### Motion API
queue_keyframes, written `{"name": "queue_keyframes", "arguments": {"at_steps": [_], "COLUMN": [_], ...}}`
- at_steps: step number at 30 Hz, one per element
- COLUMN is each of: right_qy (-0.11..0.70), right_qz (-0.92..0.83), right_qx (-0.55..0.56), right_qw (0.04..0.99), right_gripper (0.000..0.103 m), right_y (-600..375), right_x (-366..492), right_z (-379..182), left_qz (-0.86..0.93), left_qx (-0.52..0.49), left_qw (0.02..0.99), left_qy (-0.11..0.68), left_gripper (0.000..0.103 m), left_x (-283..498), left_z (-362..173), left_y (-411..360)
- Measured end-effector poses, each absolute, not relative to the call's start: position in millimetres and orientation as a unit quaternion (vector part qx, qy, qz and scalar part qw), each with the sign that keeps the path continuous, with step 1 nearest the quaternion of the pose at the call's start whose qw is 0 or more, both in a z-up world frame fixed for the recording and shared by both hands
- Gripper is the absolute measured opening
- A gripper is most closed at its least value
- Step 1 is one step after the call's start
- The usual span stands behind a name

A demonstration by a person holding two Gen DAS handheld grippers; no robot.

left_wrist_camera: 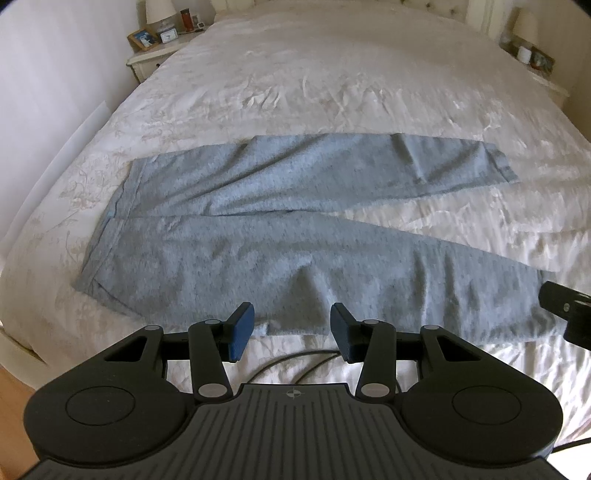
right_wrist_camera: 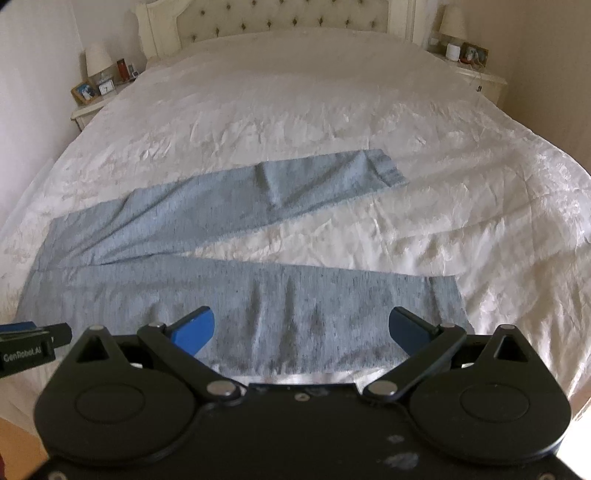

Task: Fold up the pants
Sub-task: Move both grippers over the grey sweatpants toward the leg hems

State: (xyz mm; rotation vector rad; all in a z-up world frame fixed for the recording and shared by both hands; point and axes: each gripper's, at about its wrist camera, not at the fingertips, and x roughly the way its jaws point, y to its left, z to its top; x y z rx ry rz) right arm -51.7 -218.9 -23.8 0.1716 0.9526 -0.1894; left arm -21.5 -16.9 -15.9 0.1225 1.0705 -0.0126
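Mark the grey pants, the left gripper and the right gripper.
grey pants [left_wrist_camera: 258, 258], left wrist view, on the near leg's cloth.
left gripper [left_wrist_camera: 291, 328], left wrist view, midway between its open blue fingertips.
right gripper [right_wrist_camera: 303, 328], right wrist view, midway between its open blue fingertips.

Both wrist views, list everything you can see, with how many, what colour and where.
pants: one, grey-blue, spread flat across the near part of the bed, legs apart, waistband left
bed: one, white cover, fills the scene
headboard: one, cream, tufted, far end
nightstands: two, cream, either side of the headboard
lamps: two, white, one per nightstand
clock: one, left nightstand
left gripper: one, black, blue pads, open, over the near leg
right gripper: one, same, open wider
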Motion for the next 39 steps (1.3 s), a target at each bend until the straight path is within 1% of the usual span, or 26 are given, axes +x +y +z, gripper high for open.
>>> {"name": "queue_keyframes", "arguments": {"at_steps": [15, 39], "right_qy": [0.481, 0.496], "right_qz": [-0.101, -0.09], "right_qx": [0.101, 0.121], "right_qw": [0.865, 0.855], "right_gripper": [0.103, 0.103], "right_y": [-230.2, -236.2], "right_x": [-56.1, -52.2], "right_z": [-28.6, -35.0], "left_qz": [-0.004, -0.005], "left_qx": [0.068, 0.084], "left_qw": [0.858, 0.852], "left_qy": [0.509, 0.517], "left_gripper": [0.044, 0.044], "left_x": [-30.4, -31.4], "left_z": [-15.3, -17.7], "left_y": [-26.2, -37.9]}}
